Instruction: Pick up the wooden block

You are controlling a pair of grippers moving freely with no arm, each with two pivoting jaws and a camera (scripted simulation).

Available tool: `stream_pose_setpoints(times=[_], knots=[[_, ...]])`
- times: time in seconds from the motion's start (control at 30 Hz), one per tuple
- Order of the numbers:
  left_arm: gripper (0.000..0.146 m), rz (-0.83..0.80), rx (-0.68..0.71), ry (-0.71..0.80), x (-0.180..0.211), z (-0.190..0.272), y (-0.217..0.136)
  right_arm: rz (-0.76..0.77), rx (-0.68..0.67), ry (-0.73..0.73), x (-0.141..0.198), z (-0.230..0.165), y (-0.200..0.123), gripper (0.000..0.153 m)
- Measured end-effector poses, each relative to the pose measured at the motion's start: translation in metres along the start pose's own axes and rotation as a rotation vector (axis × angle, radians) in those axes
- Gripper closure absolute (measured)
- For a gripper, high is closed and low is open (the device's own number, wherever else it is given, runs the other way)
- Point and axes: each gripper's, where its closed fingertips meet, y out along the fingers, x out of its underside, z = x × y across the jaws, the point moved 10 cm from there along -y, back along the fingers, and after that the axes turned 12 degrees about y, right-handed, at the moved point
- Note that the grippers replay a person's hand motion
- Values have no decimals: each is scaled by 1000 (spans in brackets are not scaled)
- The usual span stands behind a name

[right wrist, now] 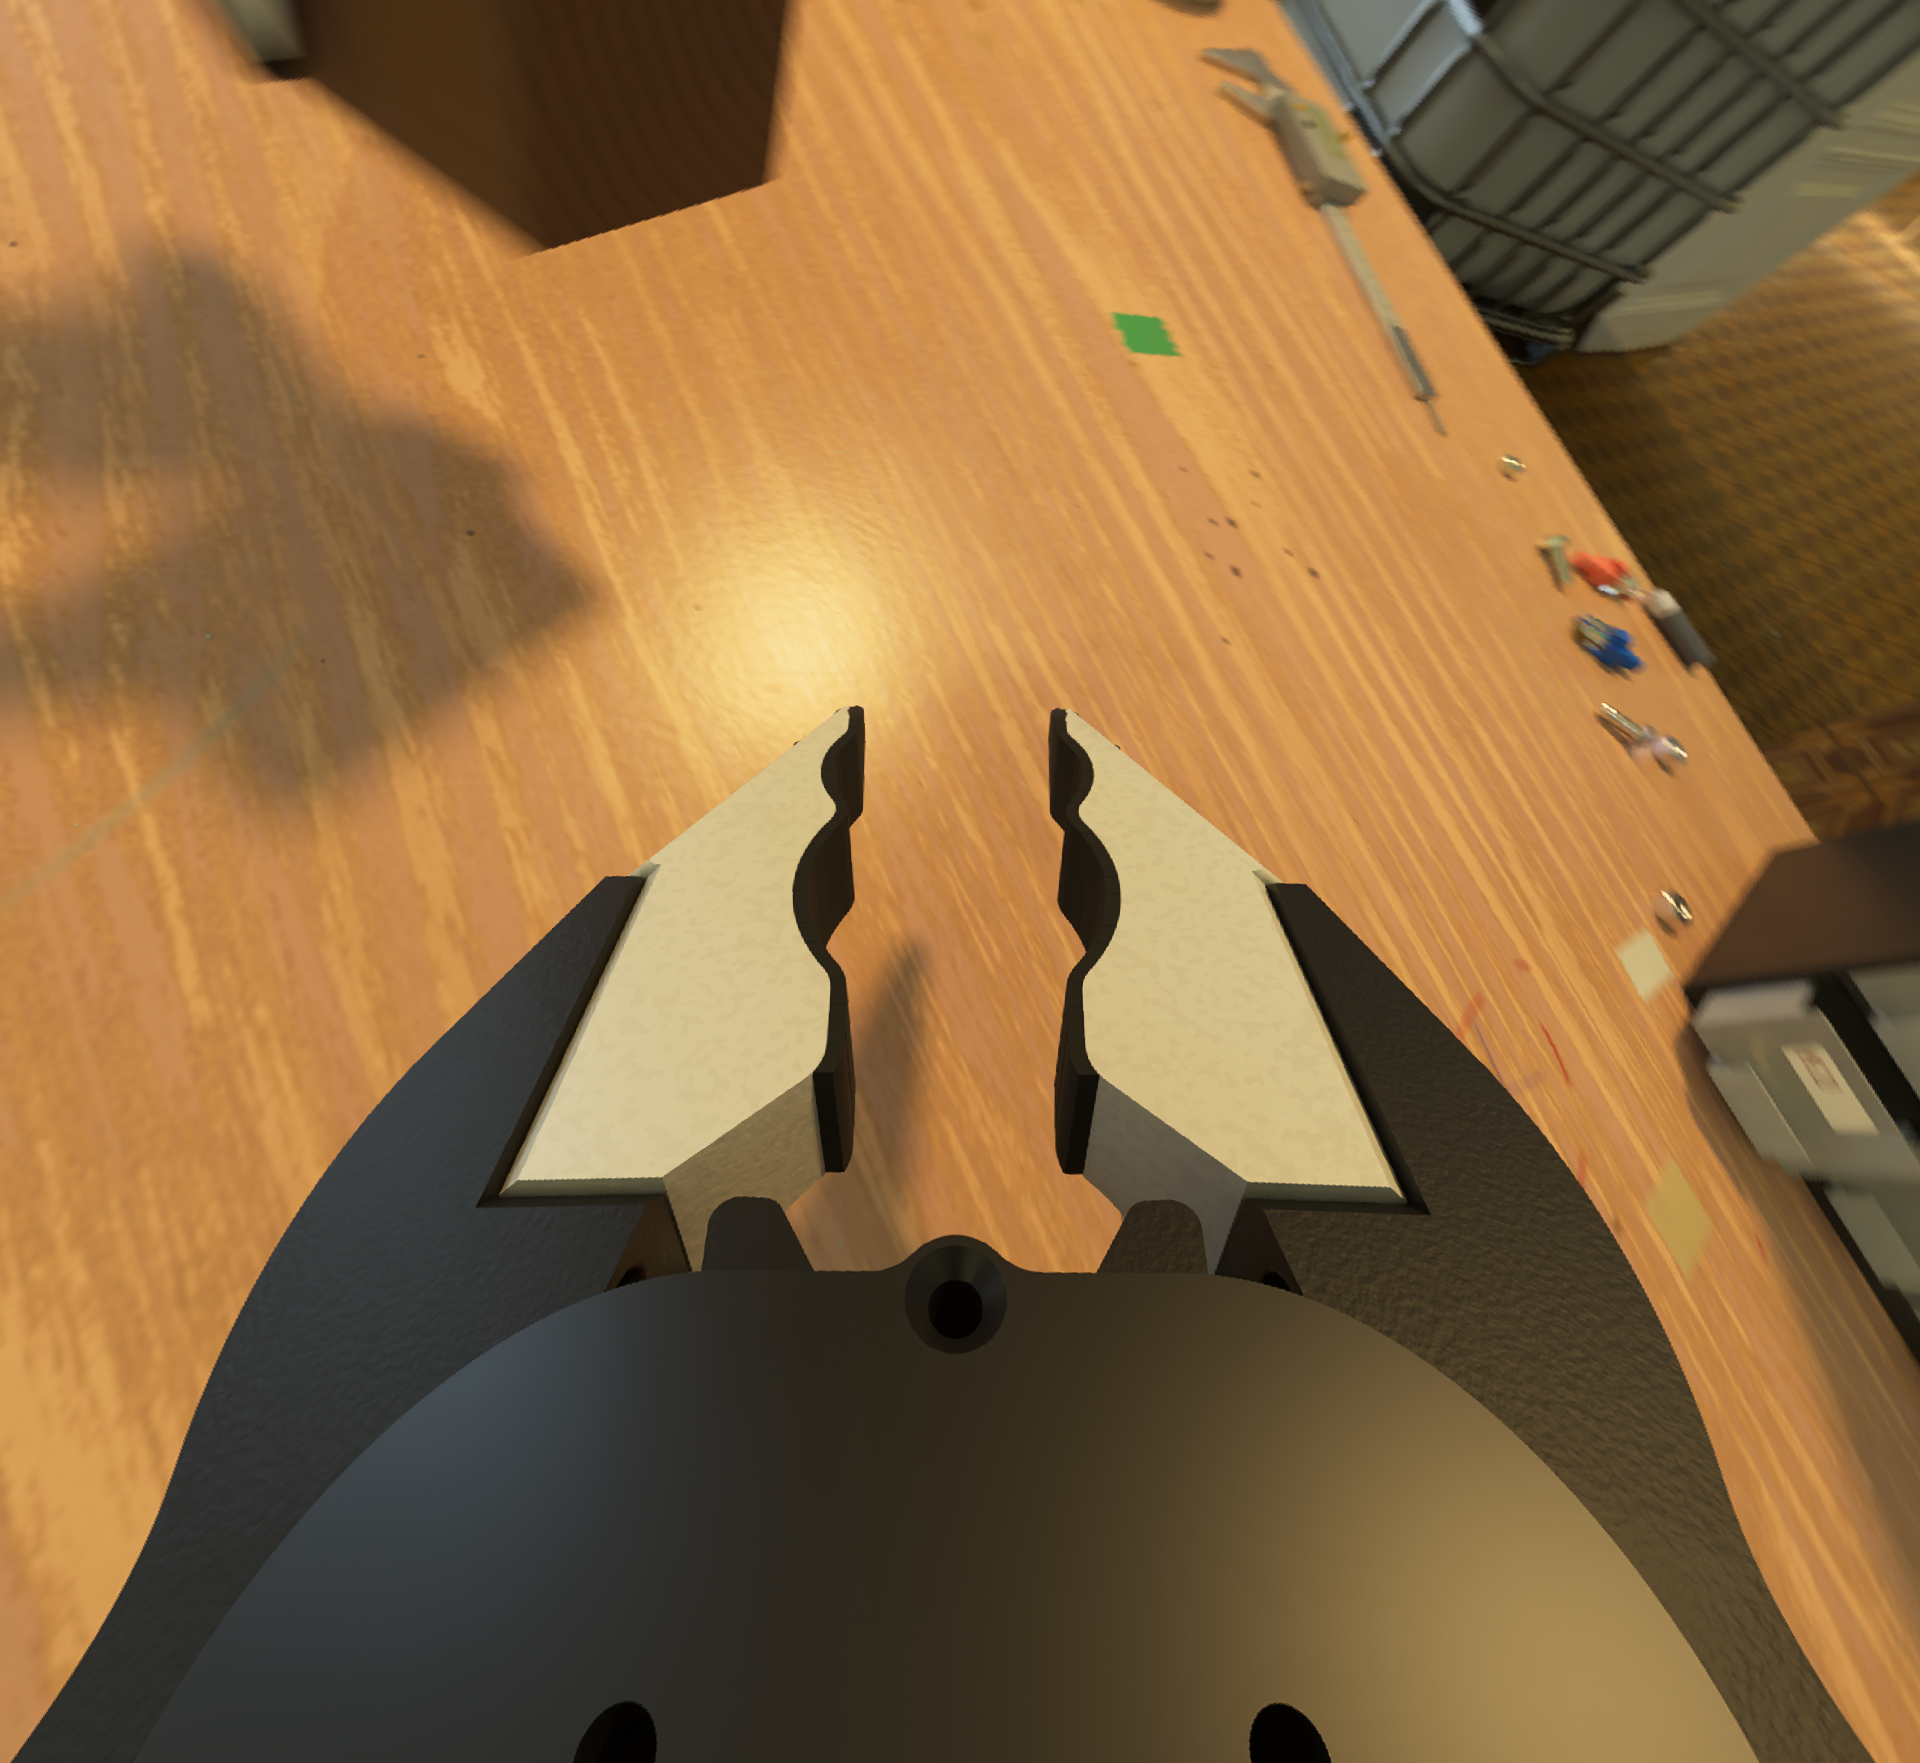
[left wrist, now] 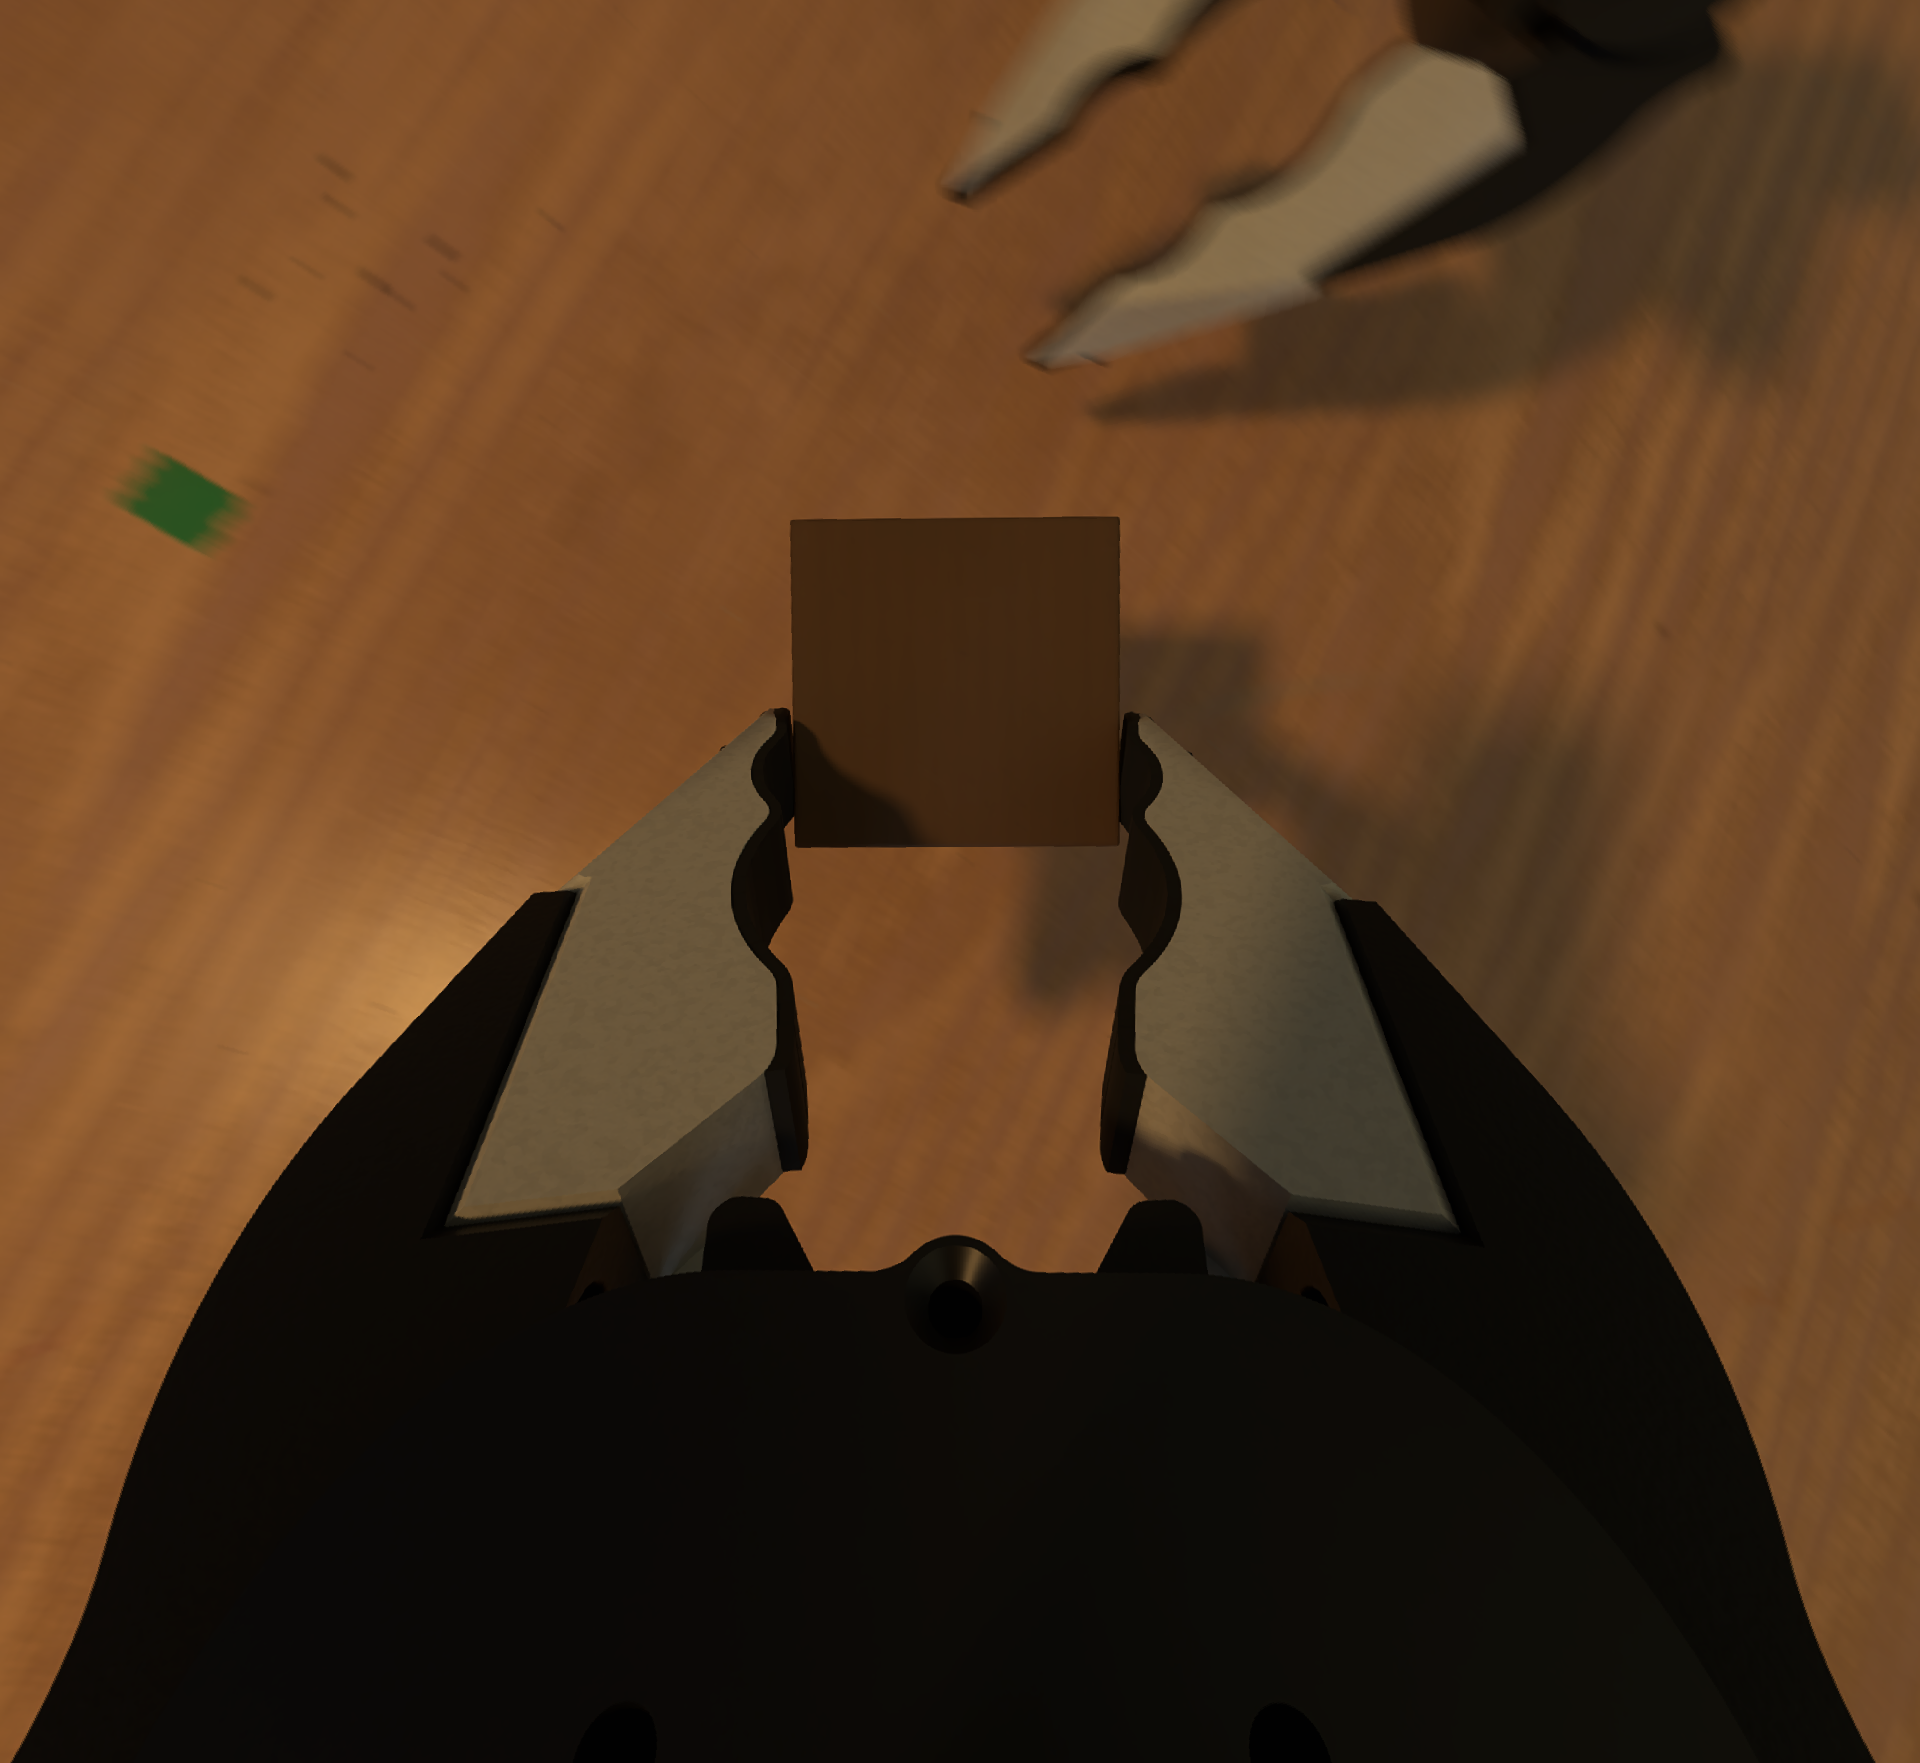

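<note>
Wooden block (left wrist: 954, 674) clamped between left gripper (left wrist: 956, 726) fingertips, right gripper (right wrist: 956, 721) spread, empty

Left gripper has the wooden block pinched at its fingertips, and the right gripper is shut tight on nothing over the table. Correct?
Not quite: the right gripper is open, a clear gap between its fingers in the right wrist view. The left gripper does pinch the wooden block.

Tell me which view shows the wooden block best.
Left wrist view: the wooden block sits whole and centred, pinched at the left gripper fingertips. Right wrist view shows the block only at its upper left corner, cropped.
</note>
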Motion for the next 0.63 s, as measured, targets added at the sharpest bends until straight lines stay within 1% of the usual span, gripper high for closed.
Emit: stream_pose_setpoints(times=[0.07,0.13,0.2,0.27,0.33,0.43,0.5,0.57,0.63], knots=[[83,-36,38,-11,16,29,2,-46,-58,-42,-5,-4,16,122],[83,-71,28,-36,26,49,8,-106,-82,-92,-7,-9,30,128],[83,-117,9,-51,33,60,16,-136,-136,-117,-9,-13,40,132],[83,-176,-36,-39,37,64,26,-127,-142,-127,-12,-14,47,134],[83,-227,-53,-48,40,64,35,-117,-107,-119,-14,-14,53,133],[83,-163,-35,-109,41,60,38,-122,-58,-94,-17,-13,56,131],[83,-161,-31,-102,39,58,32,-118,-26,-79,-19,-13,51,121],[83,-106,-40,-95,34,56,14,-79,-37,-39,-21,-11,37,114],[83,-2,-71,-94,33,50,-13,-20,-73,1,-22,-8,20,112]])
